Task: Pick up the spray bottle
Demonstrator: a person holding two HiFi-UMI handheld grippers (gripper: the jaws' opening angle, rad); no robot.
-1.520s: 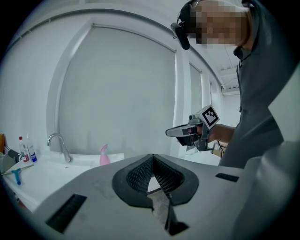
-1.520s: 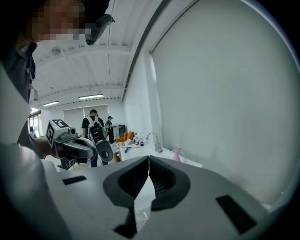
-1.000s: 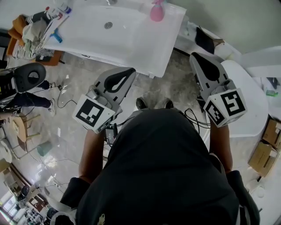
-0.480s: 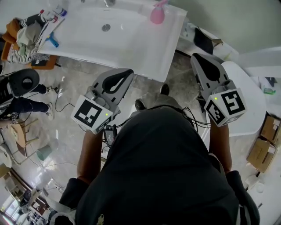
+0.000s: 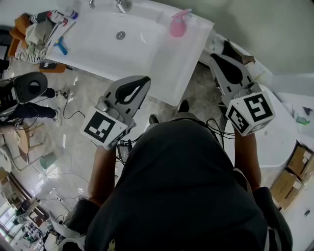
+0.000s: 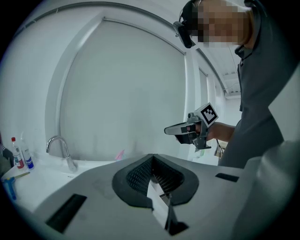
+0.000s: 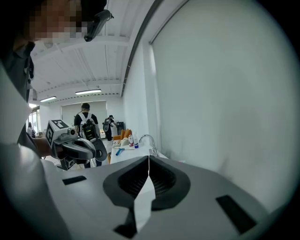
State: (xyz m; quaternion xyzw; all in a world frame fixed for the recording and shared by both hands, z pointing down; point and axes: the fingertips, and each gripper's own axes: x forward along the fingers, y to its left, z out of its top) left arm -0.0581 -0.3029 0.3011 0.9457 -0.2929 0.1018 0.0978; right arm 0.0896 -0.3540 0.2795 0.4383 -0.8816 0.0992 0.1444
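A pink spray bottle (image 5: pixel 177 25) stands upright on the far right corner of the white sink counter (image 5: pixel 184 59). Only its pink nozzle (image 6: pixel 120 154) peeks over the jaws in the left gripper view. My left gripper (image 5: pixel 142 81) is held above the floor just short of the counter's front edge, jaws shut and empty. To the right, my right gripper (image 5: pixel 214 59) hovers beside the counter's right end, also shut on nothing, a little nearer me than the bottle. Each gripper sees the other: the right gripper (image 6: pixel 174 130) and the left gripper (image 7: pixel 96 149).
A faucet (image 5: pixel 120 5) and drain (image 5: pixel 120 35) lie in the basin. Small bottles (image 6: pixel 21 157), a blue tool (image 5: pixel 61 46) and a cloth pile (image 5: pixel 41 29) crowd the counter's left end. A white round table (image 5: pixel 282 135) stands at right, cardboard boxes (image 5: pixel 294 171) beyond it, cables on the floor.
Both grippers have advanced toward the sink counter. The counter and pink bottle now sit closer in the head view, and the right gripper has drawn near the counter's right end.
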